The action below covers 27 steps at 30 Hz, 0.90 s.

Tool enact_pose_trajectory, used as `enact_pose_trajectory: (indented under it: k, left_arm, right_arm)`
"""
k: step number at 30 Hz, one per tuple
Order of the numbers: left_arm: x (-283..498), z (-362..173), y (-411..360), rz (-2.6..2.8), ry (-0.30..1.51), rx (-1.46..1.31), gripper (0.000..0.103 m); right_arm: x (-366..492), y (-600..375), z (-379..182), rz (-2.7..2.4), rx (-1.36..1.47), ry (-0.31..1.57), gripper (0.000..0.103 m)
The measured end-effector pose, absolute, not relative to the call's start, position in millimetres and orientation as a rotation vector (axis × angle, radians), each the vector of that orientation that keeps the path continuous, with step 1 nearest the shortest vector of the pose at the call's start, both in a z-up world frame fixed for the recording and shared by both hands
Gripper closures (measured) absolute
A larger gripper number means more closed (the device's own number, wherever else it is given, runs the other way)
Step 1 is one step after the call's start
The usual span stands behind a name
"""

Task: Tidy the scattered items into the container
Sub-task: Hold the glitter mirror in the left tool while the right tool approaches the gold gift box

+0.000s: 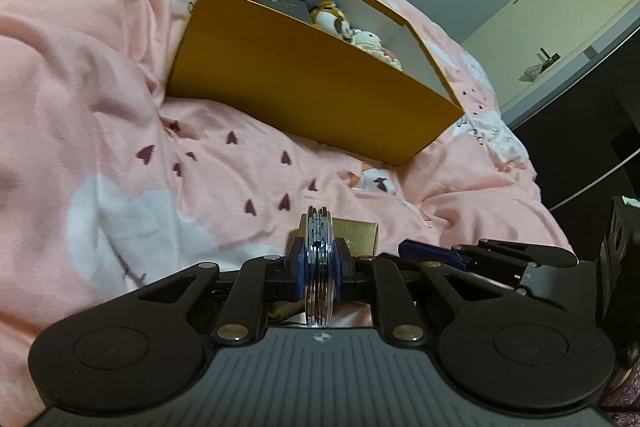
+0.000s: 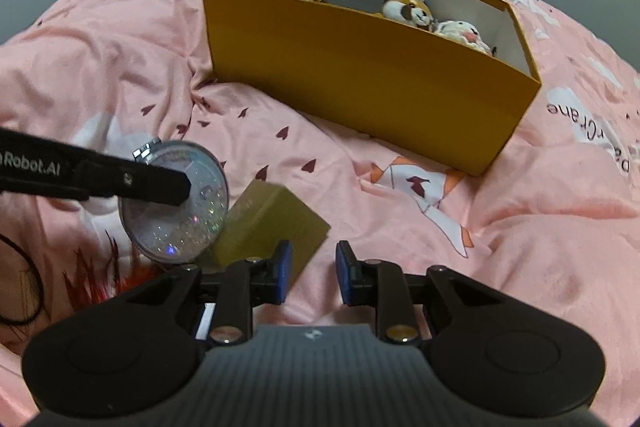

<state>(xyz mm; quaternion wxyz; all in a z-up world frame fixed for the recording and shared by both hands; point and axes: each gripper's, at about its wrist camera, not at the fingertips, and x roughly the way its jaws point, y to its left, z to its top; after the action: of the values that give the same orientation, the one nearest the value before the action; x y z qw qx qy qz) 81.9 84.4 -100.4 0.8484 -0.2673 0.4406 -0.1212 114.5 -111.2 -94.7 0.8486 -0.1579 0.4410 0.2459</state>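
My left gripper [image 1: 319, 259] is shut on a round, glittery, clear disc [image 1: 319, 267], seen edge-on between its blue pads. In the right wrist view that disc [image 2: 176, 211] shows flat-on, with the left gripper's black finger [image 2: 160, 183] across it. A small gold box [image 2: 272, 223] lies on the bedding just right of the disc. My right gripper [image 2: 314, 269] stands open; its left pad overlaps the gold box's near corner, and only bedding shows between the pads. Beyond stands the mustard-coloured container [image 2: 360, 75], holding a pink item, a dark box and two plush toys [image 2: 408, 11].
Everything rests on a rumpled pink duvet [image 1: 100, 87] with heart prints. The bed's edge drops off at the right, beside dark furniture [image 1: 580, 131]. A thin black loop [image 2: 24, 283] lies at the far left in the right wrist view.
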Motion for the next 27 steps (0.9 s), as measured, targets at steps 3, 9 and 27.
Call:
enact_pose_trajectory:
  k: [3, 9, 27]
  left_arm:
    - [83, -101, 83, -0.262, 0.933, -0.567, 0.088]
    - [84, -102, 83, -0.267, 0.936, -0.576, 0.088]
    - [82, -101, 81, -0.204, 0.95, -0.519, 0.088]
  right_arm:
    - [114, -116, -86, 0.524, -0.308, 0.9, 0.075]
    - [101, -107, -76, 0.7, -0.406, 0.831, 0.046]
    - [81, -69, -119, 0.875, -0.97, 0.652, 0.035]
